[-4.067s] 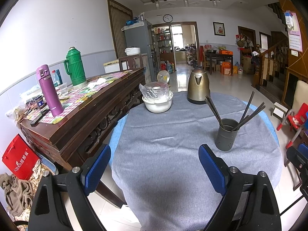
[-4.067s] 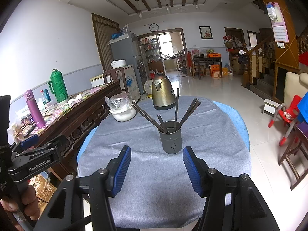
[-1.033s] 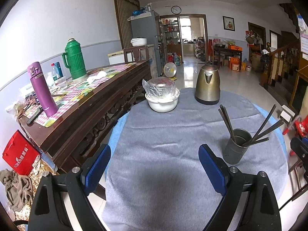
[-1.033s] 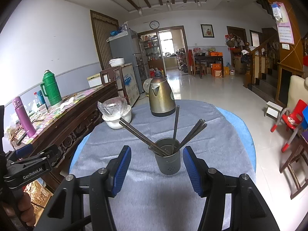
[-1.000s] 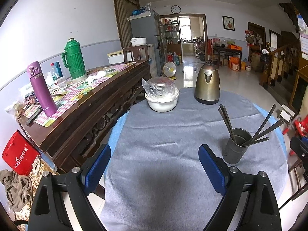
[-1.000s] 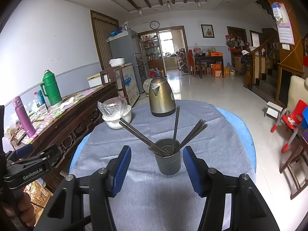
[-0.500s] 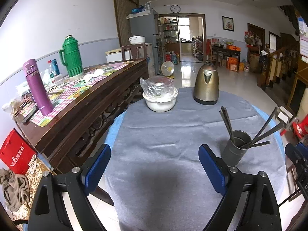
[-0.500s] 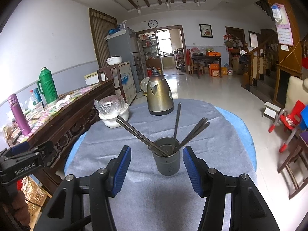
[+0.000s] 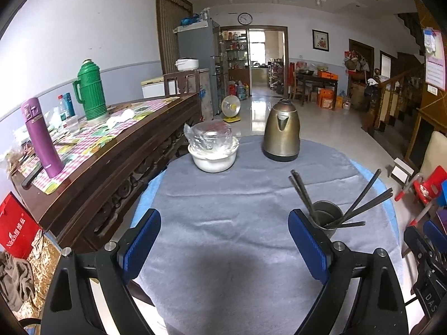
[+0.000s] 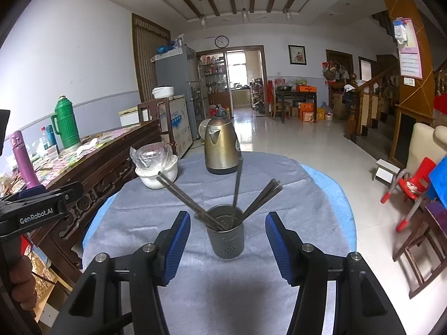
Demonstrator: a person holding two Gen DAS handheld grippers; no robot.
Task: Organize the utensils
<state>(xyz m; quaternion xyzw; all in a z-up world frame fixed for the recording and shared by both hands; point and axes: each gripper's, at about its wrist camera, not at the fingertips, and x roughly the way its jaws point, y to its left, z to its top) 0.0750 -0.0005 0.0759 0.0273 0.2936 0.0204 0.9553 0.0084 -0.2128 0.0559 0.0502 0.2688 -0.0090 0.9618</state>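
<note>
Meanwhile both jaws gape, ribbed blue pads bare, before a perforated metal cup (image 10: 226, 237) of chopsticks (image 10: 192, 208).

Both wrist views face the table (image 9: 223, 223), sharing the kettle (image 10: 222, 146).

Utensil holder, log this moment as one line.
utensil holder: upright, on grey cloth | chopsticks: inside, splayed | right gripper: open, facing holder | left gripper: open, empty

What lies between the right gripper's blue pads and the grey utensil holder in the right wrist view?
Only bare grey tablecloth separates the open right gripper from the utensil holder, per the right wrist view.
</note>
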